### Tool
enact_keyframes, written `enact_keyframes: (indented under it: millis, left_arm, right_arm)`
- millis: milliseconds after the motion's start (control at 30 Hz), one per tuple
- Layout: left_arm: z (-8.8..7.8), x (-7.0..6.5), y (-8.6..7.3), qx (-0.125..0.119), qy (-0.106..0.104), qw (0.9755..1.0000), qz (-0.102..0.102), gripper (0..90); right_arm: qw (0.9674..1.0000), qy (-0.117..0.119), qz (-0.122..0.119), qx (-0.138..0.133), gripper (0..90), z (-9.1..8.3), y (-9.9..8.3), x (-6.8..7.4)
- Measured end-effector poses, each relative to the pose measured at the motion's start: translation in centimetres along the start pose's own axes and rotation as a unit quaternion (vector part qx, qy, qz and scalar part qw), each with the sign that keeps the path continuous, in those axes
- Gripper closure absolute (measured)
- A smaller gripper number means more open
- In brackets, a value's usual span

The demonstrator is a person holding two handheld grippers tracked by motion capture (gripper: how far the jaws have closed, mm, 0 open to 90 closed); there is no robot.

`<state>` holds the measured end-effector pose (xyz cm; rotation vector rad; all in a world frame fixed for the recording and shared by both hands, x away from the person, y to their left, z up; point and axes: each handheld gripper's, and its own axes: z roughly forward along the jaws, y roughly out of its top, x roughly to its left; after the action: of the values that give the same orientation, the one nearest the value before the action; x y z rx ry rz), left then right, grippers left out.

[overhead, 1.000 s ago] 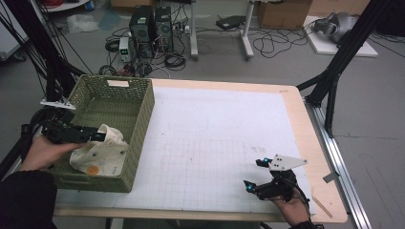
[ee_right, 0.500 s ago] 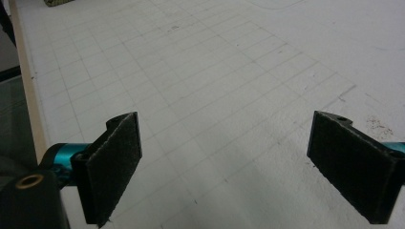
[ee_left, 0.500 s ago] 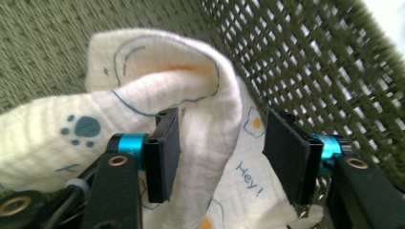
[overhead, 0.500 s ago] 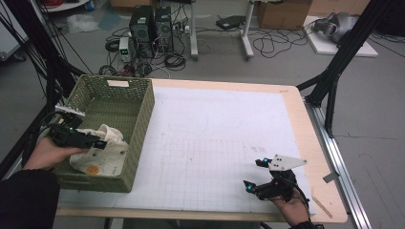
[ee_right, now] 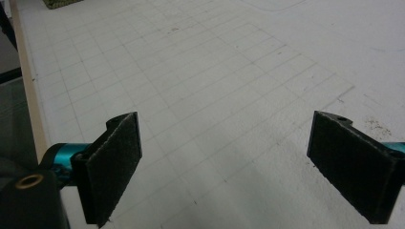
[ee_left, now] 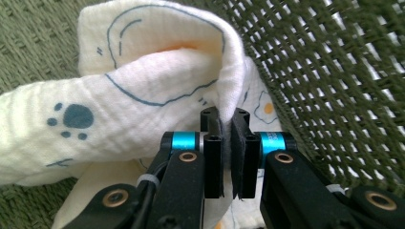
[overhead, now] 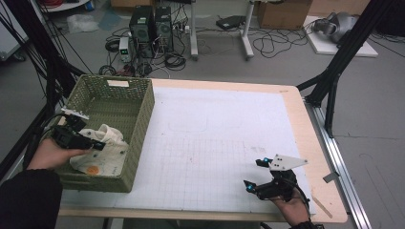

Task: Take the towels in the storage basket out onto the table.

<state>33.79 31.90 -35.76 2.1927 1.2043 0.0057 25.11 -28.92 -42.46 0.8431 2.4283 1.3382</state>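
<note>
Muslin, soft and crinkled, is what the left gripper (ee_left: 228,128) has just been closing on: its jaws now stand nearly together, pinching a thin raised fold of the printed cloth (ee_left: 143,95) right at their tips. The cloth, cream with a blue paw print and egg motifs, lies heaped in the near end of the green woven basket (overhead: 143,102), and the basket's mesh wall rises close beside the jaws on one side in the left gripper view. The likely trouble comes from how little fabric sits between the pads; only the edge of one fold appears caught, so a lift could let it slide free, or carry up a single layer while the rest drags behind. A second risk is the wall so near the gripper: pulling sideways rather than straight up could snag the loose weave of the cloth on the wicker, or tip the light basket towards the hand (overhead: 50,155). The trailing bulk below the jaws may also catch the rim on the way out. Far across the white gridded mat (overhead: 215,143), the right gripper (overhead: 255,174) rests with its jaws wide apart and nothing between them, too distant to steady the basket should it shift.
</note>
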Motion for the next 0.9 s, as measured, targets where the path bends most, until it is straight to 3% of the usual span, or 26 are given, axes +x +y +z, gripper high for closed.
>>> enact_keyframes:
  millis: [233,400,633,900]
  left_arm:
    - [-1.6,-0.3,-0.2,-0.055,-0.021,0.9982,-0.009,85.0]
    - [-2.7,0.0,-0.7,-0.108,-0.041,0.9928,-0.029,85.3]
    - [-4.0,-0.3,-1.1,-0.180,-0.079,0.9793,-0.047,85.4]
    - [-5.9,-1.4,-0.1,-0.246,-0.128,0.9598,-0.046,85.6]
  right_arm:
    - [1.0000,-0.002,0.002,-0.002,10.5,-0.2,0.0,-0.1]
    - [1.0000,-0.004,0.004,-0.004,10.5,-0.3,-0.1,-0.1]
    - [1.0000,-0.005,0.004,-0.006,10.5,-0.4,-0.1,-0.2]
    - [0.9999,-0.007,0.007,-0.008,10.5,-0.5,0.0,-0.2]
